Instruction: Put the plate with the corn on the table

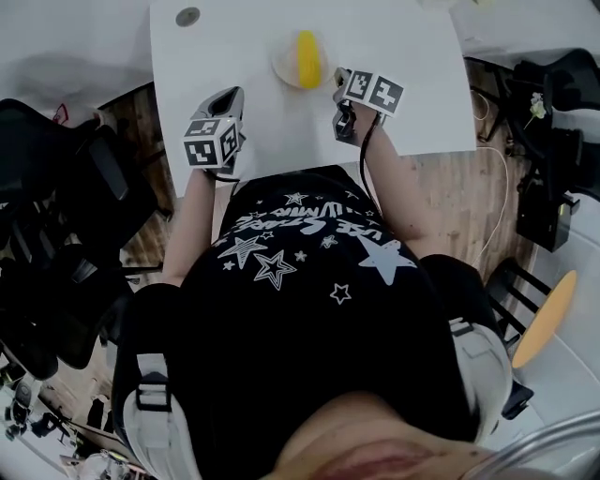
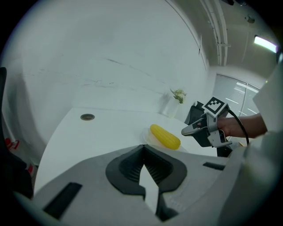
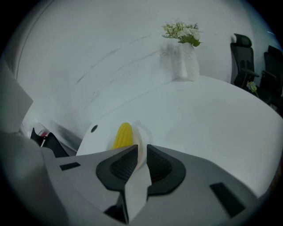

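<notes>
A yellow corn cob (image 1: 307,58) lies on a small pale plate (image 1: 284,64) that rests flat on the white table (image 1: 234,47), near its middle. My right gripper (image 1: 339,82) hovers just right of the plate, its jaws standing a narrow gap apart. In the right gripper view the corn (image 3: 124,134) and the plate rim (image 3: 143,132) show just past the right gripper (image 3: 142,148), with nothing pressed between the pads. My left gripper (image 1: 232,94) is over the table's near left part, apart from the plate, its tips together and empty. From the left gripper (image 2: 143,149) I see the corn (image 2: 164,136) ahead.
A round grommet (image 1: 187,16) sits in the table's far left corner. A white vase of flowers (image 3: 185,57) stands at the far end. Black office chairs (image 1: 56,206) crowd the left side, more chairs and cables (image 1: 553,206) the right. The near table edge runs by the person's body.
</notes>
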Motion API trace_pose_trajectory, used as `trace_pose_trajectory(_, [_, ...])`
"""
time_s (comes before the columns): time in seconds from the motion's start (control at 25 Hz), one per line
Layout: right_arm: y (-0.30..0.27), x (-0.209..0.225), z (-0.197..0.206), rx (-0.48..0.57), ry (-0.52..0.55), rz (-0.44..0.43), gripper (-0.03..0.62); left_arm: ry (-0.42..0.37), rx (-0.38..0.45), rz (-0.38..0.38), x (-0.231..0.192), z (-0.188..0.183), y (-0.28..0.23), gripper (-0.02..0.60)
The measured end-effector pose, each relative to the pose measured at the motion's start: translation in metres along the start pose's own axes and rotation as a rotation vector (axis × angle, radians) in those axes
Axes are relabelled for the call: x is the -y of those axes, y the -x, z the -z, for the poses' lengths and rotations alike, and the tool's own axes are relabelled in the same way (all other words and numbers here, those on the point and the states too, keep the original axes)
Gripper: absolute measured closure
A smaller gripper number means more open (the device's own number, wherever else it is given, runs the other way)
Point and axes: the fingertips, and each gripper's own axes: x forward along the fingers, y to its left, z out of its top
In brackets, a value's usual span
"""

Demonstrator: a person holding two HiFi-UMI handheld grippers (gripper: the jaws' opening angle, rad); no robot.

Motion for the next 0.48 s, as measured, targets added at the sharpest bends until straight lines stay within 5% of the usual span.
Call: trace_pose_trajectory(0.48, [0.056,0.014,0.066,0.114,-0.061,0.13,0.563,-0.078,-0.058,0.203,0.012,0.022,-0.001,0.577])
